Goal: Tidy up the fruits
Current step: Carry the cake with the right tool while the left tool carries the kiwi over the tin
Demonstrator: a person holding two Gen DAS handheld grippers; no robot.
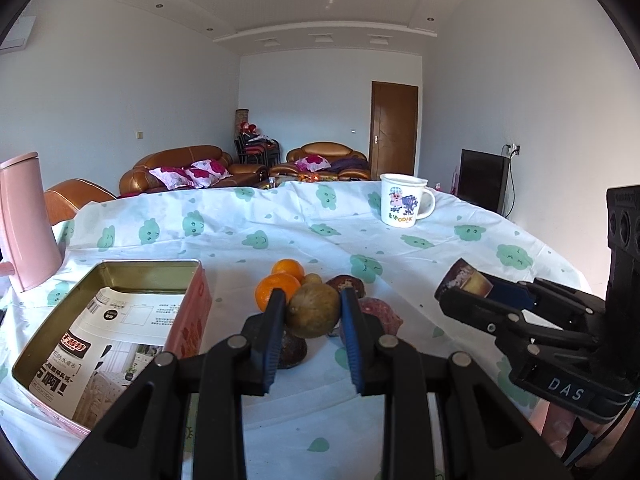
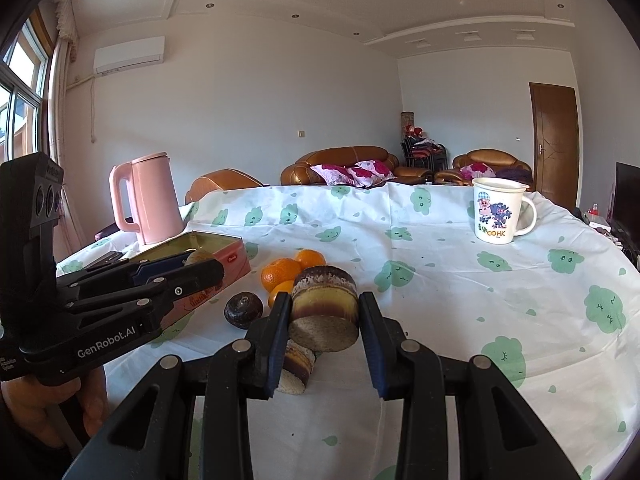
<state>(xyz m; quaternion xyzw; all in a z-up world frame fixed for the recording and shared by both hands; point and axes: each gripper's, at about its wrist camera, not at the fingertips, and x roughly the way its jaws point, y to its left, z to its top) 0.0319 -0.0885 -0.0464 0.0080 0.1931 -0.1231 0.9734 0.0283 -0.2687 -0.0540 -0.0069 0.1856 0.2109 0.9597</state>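
Dull olive-brown round fruit (image 1: 313, 311), clamped

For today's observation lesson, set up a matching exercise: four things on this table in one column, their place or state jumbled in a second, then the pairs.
1. brownish round fruit
2. cake-like cylinder
3. pink tin
4. cartoon mug

A. open, printed paper inside
B. clamped in the right gripper
C. standing alone at the far side
D. clamped in the left gripper

Pairs: 1-D, 2-B, 3-A, 4-C
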